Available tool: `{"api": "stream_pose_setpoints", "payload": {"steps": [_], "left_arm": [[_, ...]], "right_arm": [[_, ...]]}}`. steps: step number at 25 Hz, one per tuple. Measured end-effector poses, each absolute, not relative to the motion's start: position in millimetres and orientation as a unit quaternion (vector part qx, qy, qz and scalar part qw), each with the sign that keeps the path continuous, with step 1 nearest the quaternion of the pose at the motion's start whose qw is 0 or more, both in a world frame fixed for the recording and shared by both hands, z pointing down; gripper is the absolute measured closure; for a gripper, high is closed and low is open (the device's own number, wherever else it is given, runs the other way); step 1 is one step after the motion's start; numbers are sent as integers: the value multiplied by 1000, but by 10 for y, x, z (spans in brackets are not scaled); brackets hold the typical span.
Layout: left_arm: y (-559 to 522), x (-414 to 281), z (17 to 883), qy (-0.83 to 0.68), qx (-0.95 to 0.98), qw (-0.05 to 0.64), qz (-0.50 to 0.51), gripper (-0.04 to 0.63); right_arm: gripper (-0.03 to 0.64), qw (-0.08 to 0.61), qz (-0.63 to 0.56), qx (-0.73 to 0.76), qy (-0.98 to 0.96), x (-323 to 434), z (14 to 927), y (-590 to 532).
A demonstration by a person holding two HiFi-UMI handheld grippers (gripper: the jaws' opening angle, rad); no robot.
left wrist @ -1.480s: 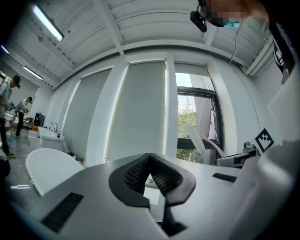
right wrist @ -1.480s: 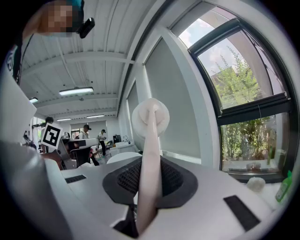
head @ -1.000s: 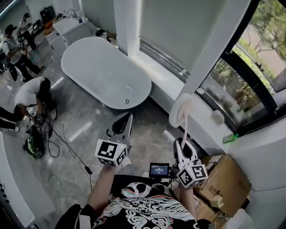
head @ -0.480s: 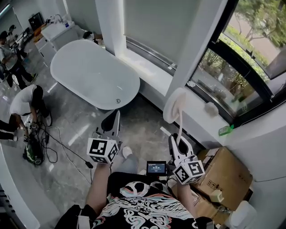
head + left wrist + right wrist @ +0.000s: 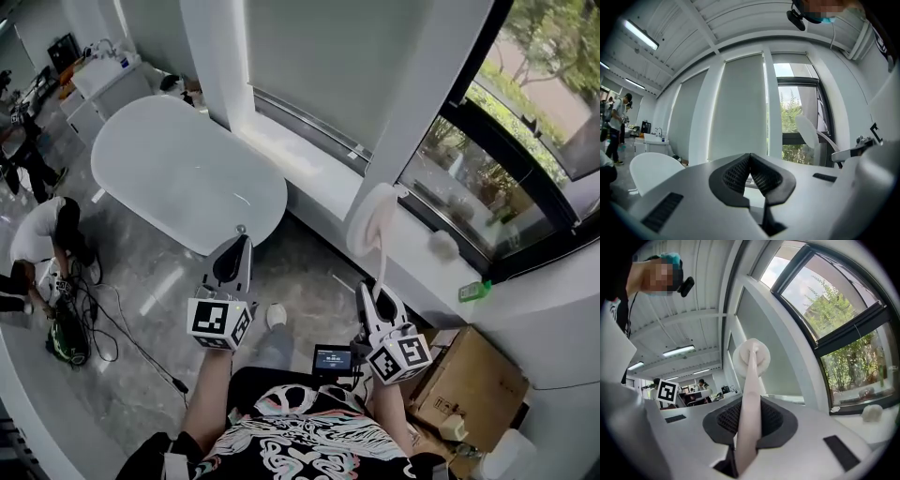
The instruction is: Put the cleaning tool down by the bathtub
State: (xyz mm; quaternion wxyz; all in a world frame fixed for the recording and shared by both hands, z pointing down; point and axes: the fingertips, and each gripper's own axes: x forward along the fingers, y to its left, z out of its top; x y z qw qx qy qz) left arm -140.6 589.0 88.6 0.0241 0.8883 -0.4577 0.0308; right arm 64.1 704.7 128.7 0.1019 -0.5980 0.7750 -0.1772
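Head view: bathtub (image 5: 178, 169) sits nearer than before; left gripper (image 5: 239, 246) closed, right gripper (image 5: 380, 296) clamps cleaning tool (image 5: 373, 220); marble floor (image 5: 159, 309).

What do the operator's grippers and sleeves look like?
Both the left gripper and right gripper are light grey shells with black ribbed fingers, each carrying a white cube of black square markers. The person wears a black short-sleeved shirt with white print.
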Motion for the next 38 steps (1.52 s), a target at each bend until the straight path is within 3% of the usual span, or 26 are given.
{"api": "stream_pose_setpoints", "payload": {"steps": [18, 38], "left_arm": [[3125, -1379, 838, -444, 894, 42, 32, 580], [1144, -1074, 856, -471, 881, 41, 27, 580]], "right_arm": [[531, 82, -191, -585, 784, 454, 1250, 4135], [531, 70, -199, -548, 810, 676, 1369, 2061]]}}
